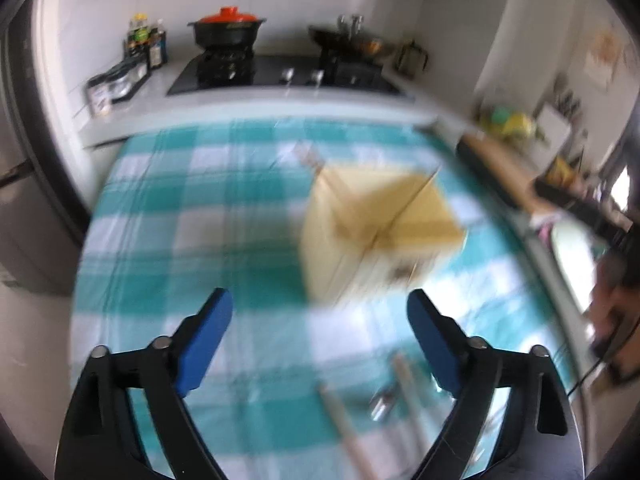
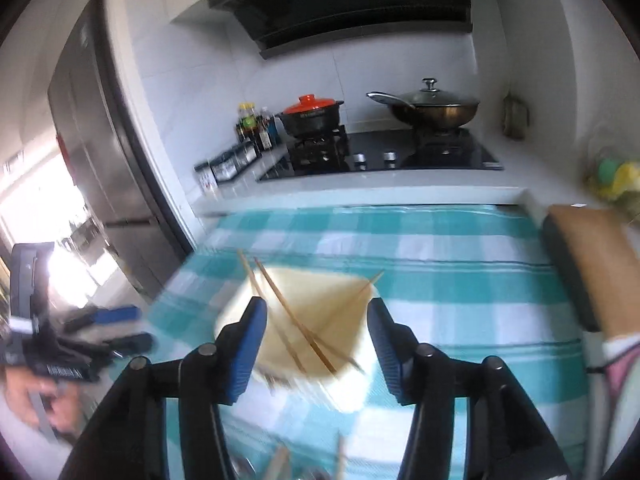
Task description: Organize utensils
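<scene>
A pale yellow utensil holder box [image 1: 352, 228] stands on the teal checked tablecloth [image 1: 180, 216], with thin wooden chopsticks [image 2: 296, 320] leaning in it. It also shows in the right wrist view [image 2: 320, 360], blurred. My left gripper [image 1: 320, 316] is open and empty, above the cloth in front of the box. Loose wooden-handled utensils [image 1: 348, 428] and a metal piece [image 1: 382, 400] lie on the cloth between its fingers. My right gripper [image 2: 316, 336] is open and empty, just in front of the box. The left gripper shows at the left edge of the right wrist view [image 2: 108, 328].
Behind the table runs a white counter [image 2: 360, 188] with a black hob [image 2: 420, 156], a pot with a red lid [image 2: 312, 116], a lidded wok [image 2: 432, 108] and sauce bottles [image 2: 256, 124]. A wooden board [image 2: 588, 264] lies at the table's right. A fridge [image 2: 100, 140] stands left.
</scene>
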Action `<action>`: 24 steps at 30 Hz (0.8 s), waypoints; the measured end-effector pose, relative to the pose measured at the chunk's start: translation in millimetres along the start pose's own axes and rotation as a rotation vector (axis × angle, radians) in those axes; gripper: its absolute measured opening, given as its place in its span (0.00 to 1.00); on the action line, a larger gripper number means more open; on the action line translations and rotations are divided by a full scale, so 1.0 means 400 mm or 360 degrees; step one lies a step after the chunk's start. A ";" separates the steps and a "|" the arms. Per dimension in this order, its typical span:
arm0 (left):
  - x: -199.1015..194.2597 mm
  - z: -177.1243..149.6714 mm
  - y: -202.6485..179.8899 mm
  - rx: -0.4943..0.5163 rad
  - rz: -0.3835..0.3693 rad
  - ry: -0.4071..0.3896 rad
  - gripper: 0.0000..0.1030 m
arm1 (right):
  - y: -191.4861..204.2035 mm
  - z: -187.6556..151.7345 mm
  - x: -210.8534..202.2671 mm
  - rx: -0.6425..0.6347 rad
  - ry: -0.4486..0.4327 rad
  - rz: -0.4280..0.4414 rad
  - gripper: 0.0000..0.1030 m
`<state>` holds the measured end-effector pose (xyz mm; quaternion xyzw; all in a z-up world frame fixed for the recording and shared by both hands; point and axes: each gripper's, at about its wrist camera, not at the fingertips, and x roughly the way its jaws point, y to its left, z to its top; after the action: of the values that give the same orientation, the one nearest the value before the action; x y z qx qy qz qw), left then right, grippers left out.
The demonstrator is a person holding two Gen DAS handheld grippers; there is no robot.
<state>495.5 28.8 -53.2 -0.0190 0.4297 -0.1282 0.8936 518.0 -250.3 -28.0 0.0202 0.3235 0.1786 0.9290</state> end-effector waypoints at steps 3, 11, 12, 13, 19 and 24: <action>0.008 -0.149 0.051 -0.0057 0.0028 0.0082 0.91 | -0.027 -0.129 -0.038 -0.0067 0.0139 -0.0080 0.53; 0.080 -0.437 0.098 -0.0231 0.0287 0.0094 0.90 | -0.078 -0.553 -0.026 -0.0061 0.0444 -0.0329 0.53; 0.087 -0.448 0.095 -0.0222 0.0334 0.0080 0.90 | -0.079 -0.567 -0.021 -0.0049 0.0448 -0.0348 0.53; 0.093 -0.455 0.095 -0.0214 0.0369 0.0073 0.90 | -0.084 -0.588 -0.021 -0.0024 0.0444 -0.0370 0.53; 0.130 -0.467 0.073 -0.0135 0.0464 0.0044 0.90 | -0.086 -0.632 -0.021 0.0058 0.0352 -0.0436 0.53; 0.147 -0.472 0.102 -0.0198 0.0437 0.0046 0.99 | -0.092 -0.629 -0.016 0.0079 0.0336 -0.0428 0.54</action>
<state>393.3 68.4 -223.0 -0.0134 0.4481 0.0218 0.8936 372.2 -306.3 -228.5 -0.0193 0.4232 0.0456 0.9047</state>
